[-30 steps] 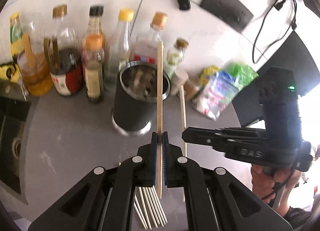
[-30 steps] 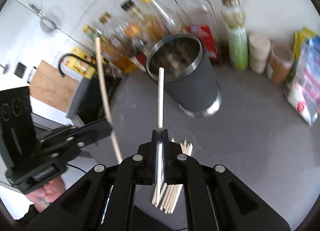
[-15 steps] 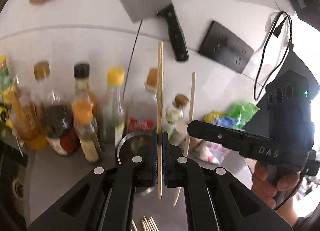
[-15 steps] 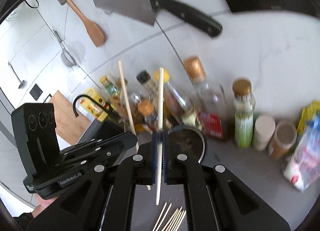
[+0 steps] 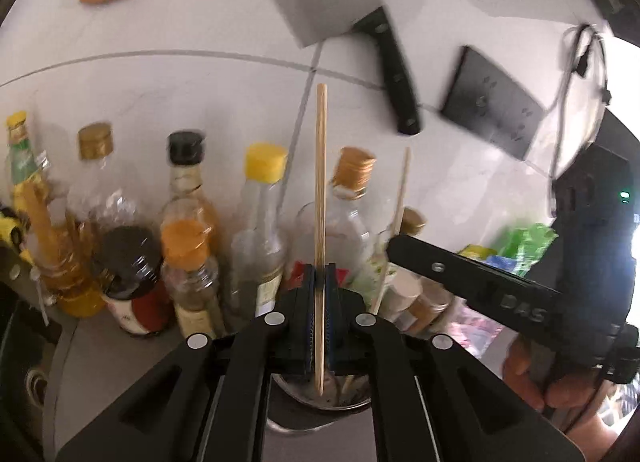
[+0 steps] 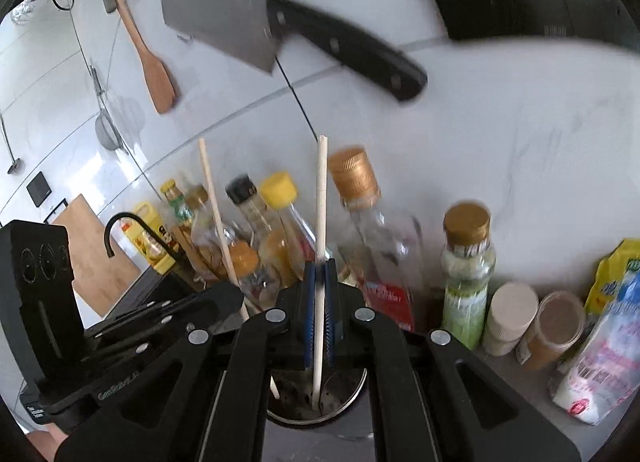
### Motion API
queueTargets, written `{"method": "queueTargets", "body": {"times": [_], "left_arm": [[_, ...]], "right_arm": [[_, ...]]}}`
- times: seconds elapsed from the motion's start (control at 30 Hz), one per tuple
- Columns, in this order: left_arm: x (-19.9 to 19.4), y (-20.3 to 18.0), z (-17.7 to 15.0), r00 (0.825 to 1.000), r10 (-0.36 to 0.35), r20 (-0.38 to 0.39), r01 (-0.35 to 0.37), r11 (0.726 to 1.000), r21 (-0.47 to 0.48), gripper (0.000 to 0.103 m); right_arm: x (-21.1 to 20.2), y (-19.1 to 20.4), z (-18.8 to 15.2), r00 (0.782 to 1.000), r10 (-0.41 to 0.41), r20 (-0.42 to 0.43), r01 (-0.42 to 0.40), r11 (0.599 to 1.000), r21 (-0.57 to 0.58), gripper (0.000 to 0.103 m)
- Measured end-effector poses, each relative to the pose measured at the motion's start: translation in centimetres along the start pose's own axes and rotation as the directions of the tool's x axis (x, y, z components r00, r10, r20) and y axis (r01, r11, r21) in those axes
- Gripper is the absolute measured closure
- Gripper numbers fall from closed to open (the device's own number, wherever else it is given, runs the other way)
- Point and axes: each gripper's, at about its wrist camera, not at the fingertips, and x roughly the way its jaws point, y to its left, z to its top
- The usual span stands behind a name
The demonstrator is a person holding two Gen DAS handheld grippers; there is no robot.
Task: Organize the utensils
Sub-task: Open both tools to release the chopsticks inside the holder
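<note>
My left gripper (image 5: 320, 274) is shut on a wooden chopstick (image 5: 321, 182) that stands upright. Its lower end hangs over the mouth of the dark utensil holder (image 5: 352, 406) with a steel rim. My right gripper (image 6: 320, 268) is just right of it, above the same holder (image 6: 356, 390). Its jaws are opening, with a small gap either side of a pale chopstick (image 6: 321, 202) that stands between the pads, its lower tip inside the holder. In the left wrist view the right gripper (image 5: 394, 248) and its chopstick (image 5: 401, 198) are also seen. The left gripper (image 6: 228, 296) also shows in the right wrist view.
A row of sauce and oil bottles (image 5: 188, 230) crowds the wall behind the holder. Small jars (image 6: 512, 318) and bags (image 6: 608, 362) lie to the right. A cleaver (image 6: 224, 26) and a wooden spatula (image 6: 156, 74) hang on the wall above. A black faucet (image 6: 120, 222) is at left.
Both grippers have tilted up and moved toward the holder, from over the chopstick pile on the counter to right above the holder's mouth. The right jaws have parted slightly.
</note>
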Motion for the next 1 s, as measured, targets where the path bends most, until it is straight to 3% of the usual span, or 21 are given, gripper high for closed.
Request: {"method": "queueTargets", "body": {"times": [0.03, 0.07, 0.1, 0.17, 0.37, 0.43, 0.47, 0.5, 0.73, 0.9, 1.0], "left_arm": [[0.2, 0.4, -0.2, 1.0, -0.011, -0.014, 0.01, 1.0, -0.025, 0.097], [0.2, 0.6, -0.2, 1.0, -0.017, -0.019, 0.016, 0.999, -0.04, 0.094], [0.1, 0.7, -0.1, 1.0, -0.02, -0.024, 0.019, 0.998, -0.057, 0.082], [-0.6, 0.5, -0.1, 0.999, -0.032, -0.008, 0.031, 0.998, -0.059, 0.074], [-2.6, 0.5, -0.5, 1.0, -0.017, 0.006, 0.018, 0.998, -0.068, 0.074], [-3.6, 0.5, -0.7, 1.0, 0.0, 0.002, 0.001, 0.998, -0.07, 0.062], [-4.0, 0.5, -0.9, 1.0, 0.006, 0.0, -0.006, 0.997, -0.072, 0.05], [-4.7, 0.6, -1.2, 1.0, 0.005, 0.004, -0.004, 0.996, -0.084, 0.048], [-6.6, 1.6, -3.2, 0.996, 0.036, -0.077, -0.045, 0.992, -0.12, 0.048], [-8.0, 3.1, -5.1, 0.99, 0.014, -0.137, -0.038, 0.985, -0.17, 0.048], [-8.5, 3.4, -6.4, 0.981, -0.017, -0.195, -0.017, 0.985, -0.174, 0.043]], "right_arm": [[0.0, -0.1, -0.1, 1.0, -0.01, -0.007, 0.01, 1.0, 0.007, 0.068], [-0.2, -0.4, -0.3, 1.0, 0.001, -0.002, -0.001, 1.0, 0.025, 0.066], [-0.5, -0.5, -0.4, 1.0, 0.014, 0.002, -0.014, 0.999, 0.033, 0.065], [-1.0, -0.6, -0.6, 1.0, 0.01, 0.001, -0.01, 0.999, 0.042, 0.065], [-3.4, -1.2, -1.4, 1.0, 0.014, -0.011, -0.013, 0.995, 0.095, 0.065], [-3.9, -1.4, -1.8, 0.999, -0.022, -0.037, 0.027, 0.991, 0.128, 0.065], [-4.3, -1.6, -2.2, 0.998, -0.025, -0.052, 0.033, 0.988, 0.152, 0.065], [-4.5, -1.8, -2.5, 0.998, -0.015, -0.067, 0.026, 0.986, 0.165, 0.065], [-6.3, -1.9, -5.8, 0.989, 0.009, -0.15, 0.023, 0.977, 0.212, 0.065], [-7.8, -1.8, -8.3, 0.98, 0.032, -0.195, 0.015, 0.972, 0.235, 0.064], [-8.3, -1.5, -9.8, 0.97, 0.03, -0.24, 0.031, 0.969, 0.246, 0.049]]}}
